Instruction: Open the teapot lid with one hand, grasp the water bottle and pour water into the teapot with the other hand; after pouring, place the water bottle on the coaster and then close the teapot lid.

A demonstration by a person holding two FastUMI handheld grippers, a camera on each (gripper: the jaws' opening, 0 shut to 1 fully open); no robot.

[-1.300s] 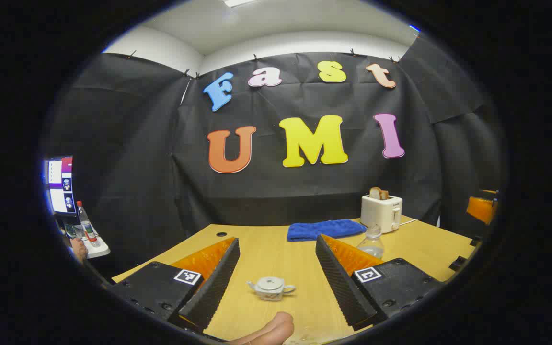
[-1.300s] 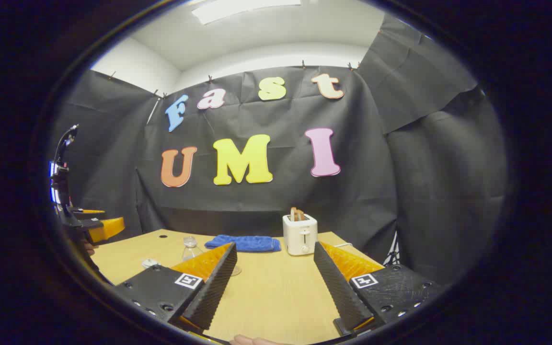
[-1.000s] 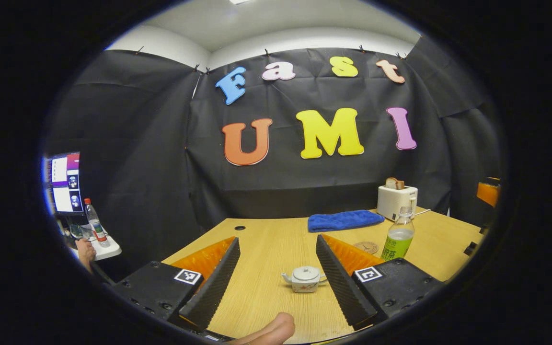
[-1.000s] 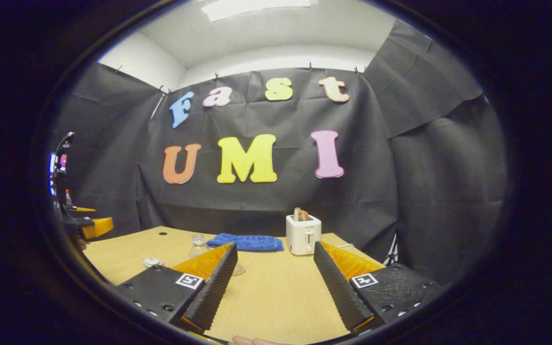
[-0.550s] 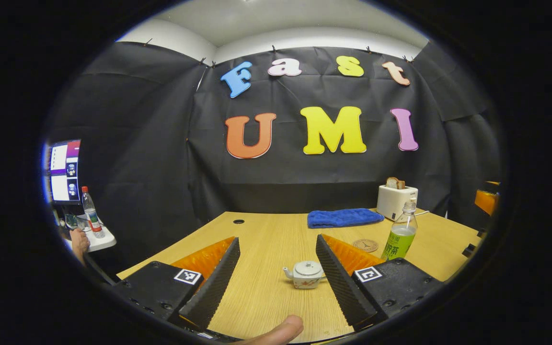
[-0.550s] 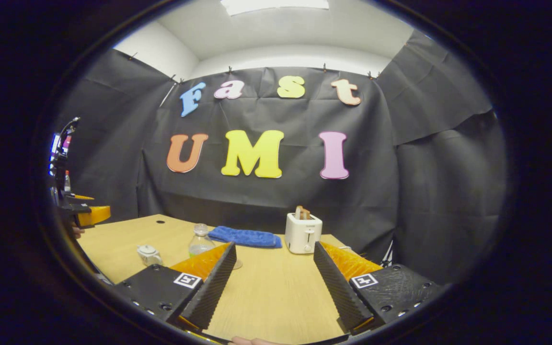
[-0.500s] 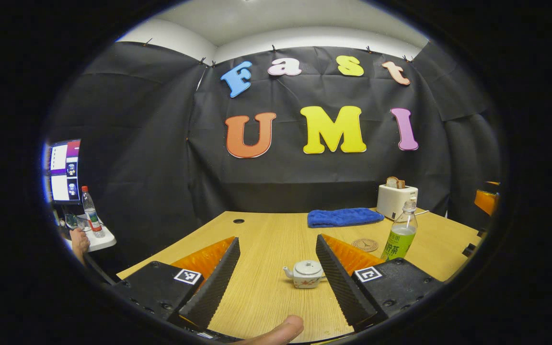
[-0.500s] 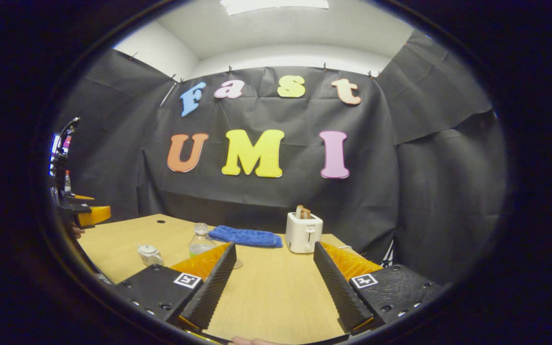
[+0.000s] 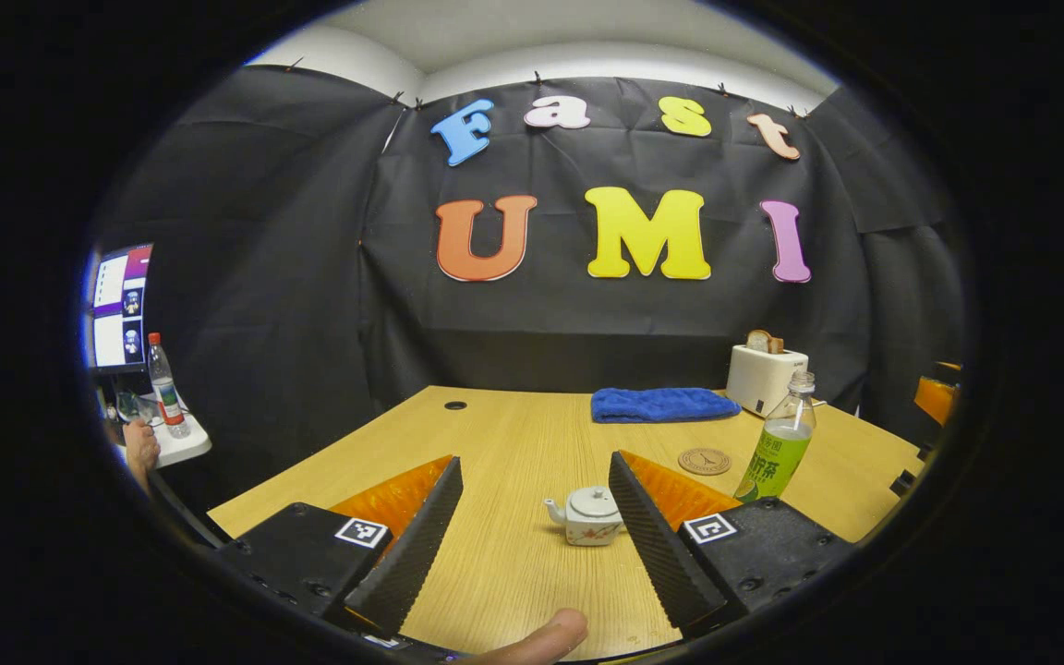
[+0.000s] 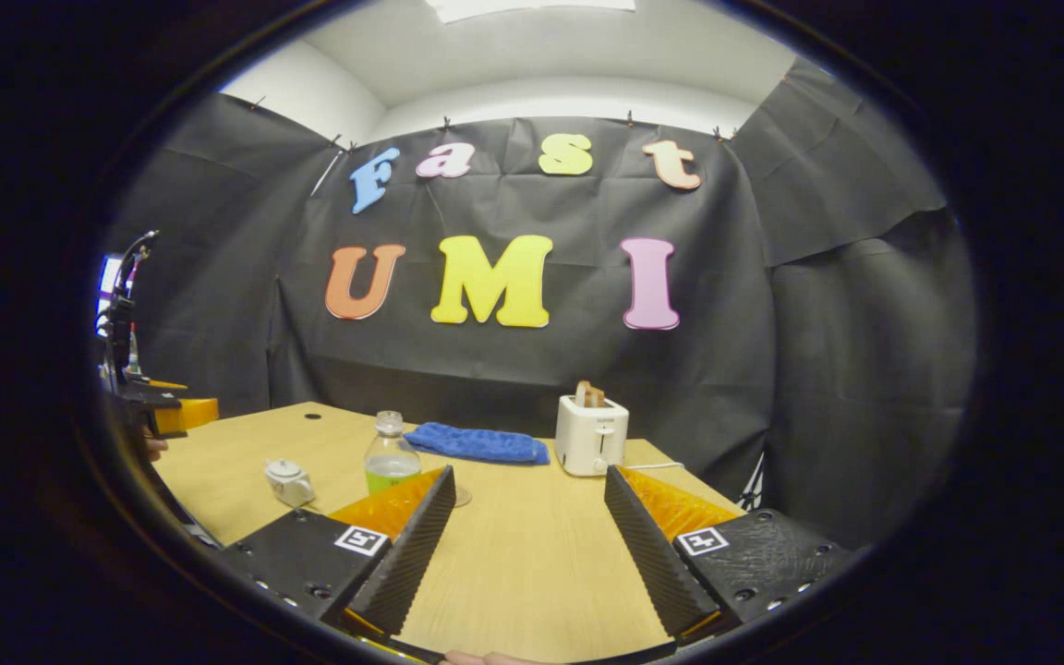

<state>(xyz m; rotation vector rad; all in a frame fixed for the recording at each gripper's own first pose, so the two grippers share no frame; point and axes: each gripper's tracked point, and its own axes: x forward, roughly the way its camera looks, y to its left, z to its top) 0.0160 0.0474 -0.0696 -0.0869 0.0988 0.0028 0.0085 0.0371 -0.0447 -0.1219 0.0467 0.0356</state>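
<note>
Looking along the left gripper (image 9: 532, 517), fingers spread wide and empty, the lidded teapot (image 9: 590, 516) stands between them, coaster (image 9: 705, 461) and bottle (image 9: 776, 453) at two o'clock. In the right gripper view, the right gripper (image 10: 527, 526) gapes empty; bottle (image 10: 390, 456) and teapot (image 10: 289, 482) at ten o'clock.

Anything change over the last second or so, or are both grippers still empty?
Both cameras have tilted down, so the teapot and the bottle sit higher in the left gripper view. Nothing was grasped: the left gripper and right gripper stay open and empty. The teapot lid is still on; coaster unmoved.
</note>
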